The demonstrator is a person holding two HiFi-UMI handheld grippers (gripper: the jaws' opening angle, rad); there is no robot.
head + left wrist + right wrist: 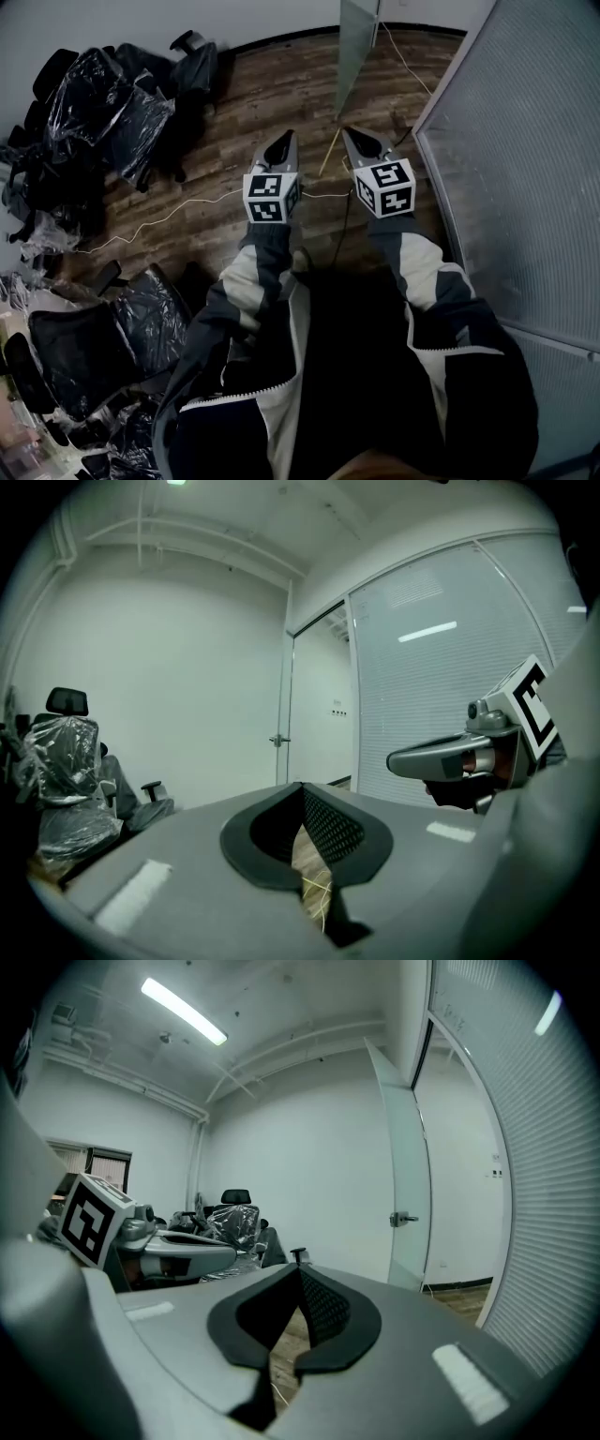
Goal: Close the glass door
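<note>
Glass door point(409, 1162): stands open at the far end of the room, swung inward, just left of the frosted partition point(525, 169).
Door handle point(403, 1219): a metal lever halfway up the door. Only the two gripper views show it, while the head view shows the door from above as a narrow pale pane.
Left gripper point(284, 139): jaws pressed together and holding nothing. It points toward the door and is well apart from it.
Right gripper point(352, 133): jaws pressed together, also empty, just beside the left gripper.
Head view only: the person's grey and cream sleeves point(253, 272), and a thin cable point(141, 225) trailing across the floor.
Floor point(262, 103): dark wood planks.
Walls: plain white point(159, 686), with ceiling strip lights visible in the gripper views.
Chairs point(103, 103): office chairs wrapped in plastic, crowded along the left side, both near and far.
Open room: bare floor lies between the grippers and the door, with the partition closing the right edge and the chairs the left.
</note>
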